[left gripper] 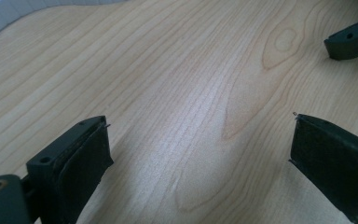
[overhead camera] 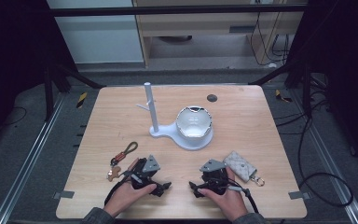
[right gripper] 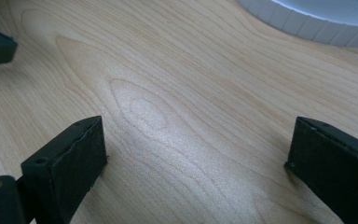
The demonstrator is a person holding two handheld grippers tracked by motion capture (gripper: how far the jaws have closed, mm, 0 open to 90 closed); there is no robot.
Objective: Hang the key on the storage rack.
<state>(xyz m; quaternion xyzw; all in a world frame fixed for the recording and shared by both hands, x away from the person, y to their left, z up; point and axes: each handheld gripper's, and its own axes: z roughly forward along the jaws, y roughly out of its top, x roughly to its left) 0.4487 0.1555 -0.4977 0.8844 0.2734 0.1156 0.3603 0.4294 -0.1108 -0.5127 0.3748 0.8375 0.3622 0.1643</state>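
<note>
Key strap (overhead camera: 123,154) with wooden tag (overhead camera: 113,174): lower left of the high view, just left of the left gripper (overhead camera: 161,188), apart from it. Quilted key pouch (overhead camera: 241,165): lower right of the same view, just right of the right gripper (overhead camera: 196,189), not held. Both grippers low in the frame, side by side, tips pointing toward each other over bare table (overhead camera: 121,116). Left gripper (left gripper: 200,140) released, jaws spread wide, nothing but wood grain between. Right gripper (right gripper: 196,149) released likewise, jaws wide, nothing between. White stand (overhead camera: 154,116) with upright post at centre of the high view; white bowl (overhead camera: 194,122) resting on its round base. Ribbed edge of that base (right gripper: 317,23) at upper right of the right gripper view.
</note>
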